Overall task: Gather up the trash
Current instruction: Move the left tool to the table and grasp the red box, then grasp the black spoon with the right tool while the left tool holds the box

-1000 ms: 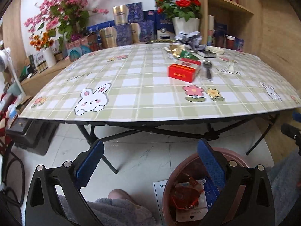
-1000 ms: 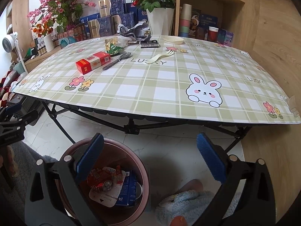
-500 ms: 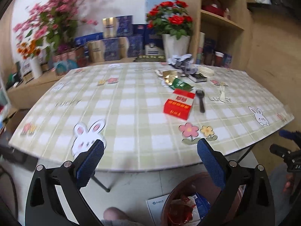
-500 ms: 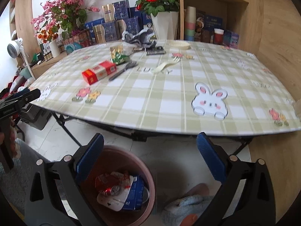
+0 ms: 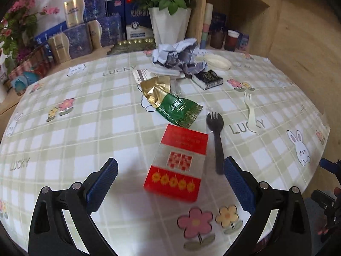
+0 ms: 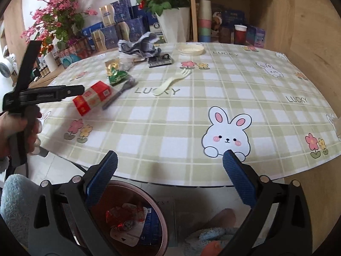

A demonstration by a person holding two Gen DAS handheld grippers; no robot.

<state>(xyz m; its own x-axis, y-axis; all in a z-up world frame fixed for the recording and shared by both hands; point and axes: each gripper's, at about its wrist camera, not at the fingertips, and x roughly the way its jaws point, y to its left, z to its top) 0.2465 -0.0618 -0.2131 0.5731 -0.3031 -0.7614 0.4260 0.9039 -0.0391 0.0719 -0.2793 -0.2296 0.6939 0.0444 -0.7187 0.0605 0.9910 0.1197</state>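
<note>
we find the left gripper (image 5: 170, 171) held over the table (image 5: 85, 128), its jaws released and spread wide. the red box (image 5: 178, 163) lies flat on the checked cloth between the two blue pads, nearer the right pad than the left, and touching neither. its far end points away from the gripper. a black fork (image 5: 216, 136) lies just beside the box on its right, the handle end close to the right pad. beyond the box we note a green wrapper (image 5: 180, 111) and, behind it, a gold wrapper (image 5: 156, 90). further back lie a crumpled grey paper (image 5: 179, 55), a small black packet (image 5: 207, 79) and a white lid (image 5: 217, 61). a white fork (image 5: 250, 111) lies apart to the right.

the right gripper (image 6: 170, 167) hangs at the near edge of the table, jaws likewise released and holding nothing. below it stands a pink bin (image 6: 162, 230) with wrappers already inside. from this view the left gripper appears side-on at the left, just beside the red box (image 6: 92, 97); whether it touches the box we cannot tell from here.
</note>
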